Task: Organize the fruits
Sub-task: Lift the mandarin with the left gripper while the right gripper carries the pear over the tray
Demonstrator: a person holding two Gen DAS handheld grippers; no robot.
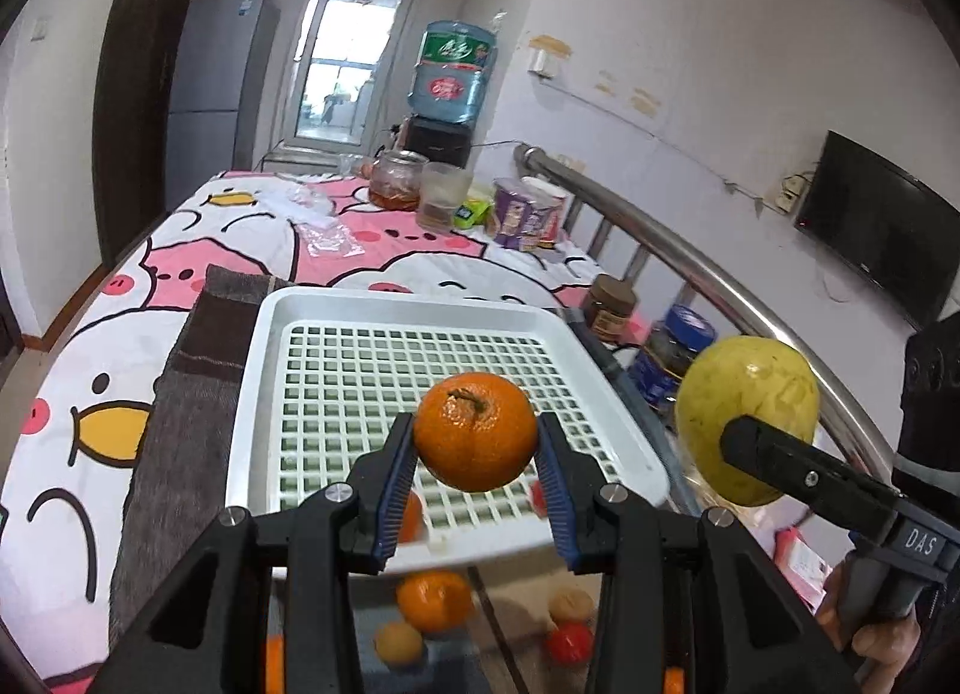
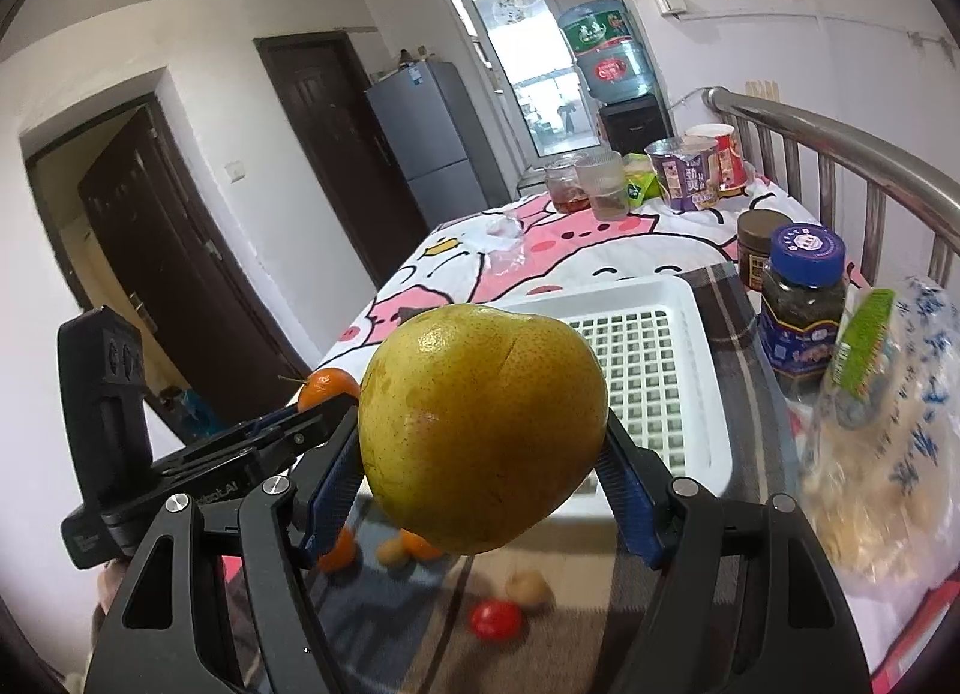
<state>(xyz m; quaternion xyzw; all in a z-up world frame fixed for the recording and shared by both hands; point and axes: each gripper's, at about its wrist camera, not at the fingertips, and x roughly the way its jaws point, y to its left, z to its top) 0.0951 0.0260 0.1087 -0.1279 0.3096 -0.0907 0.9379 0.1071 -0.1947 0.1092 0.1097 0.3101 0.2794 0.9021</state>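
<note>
My left gripper (image 1: 477, 457) is shut on an orange mandarin (image 1: 475, 431), held in the air over the near part of the white slotted tray (image 1: 258, 370). My right gripper (image 2: 480, 466) is shut on a large yellow-green pear (image 2: 483, 427), lifted above the cloth in front of the same tray (image 2: 708, 334). In the left wrist view the pear (image 1: 747, 418) hangs to the right of the tray. The mandarin (image 2: 327, 385) shows at the left in the right wrist view. Below on the grey cloth lie loose fruits: mandarins (image 1: 433, 599), a red tomato (image 2: 495, 619) and small tan fruits (image 2: 528, 587).
The table carries a pink cartoon cloth (image 1: 90, 370). Jars (image 2: 801, 310), noodle cups (image 2: 690, 172) and glass containers (image 1: 396, 178) stand along the right and far side by a steel rail (image 1: 690, 250). A bagged food pack (image 2: 888, 424) lies at the right. A hand (image 1: 882, 643) holds the right gripper's handle.
</note>
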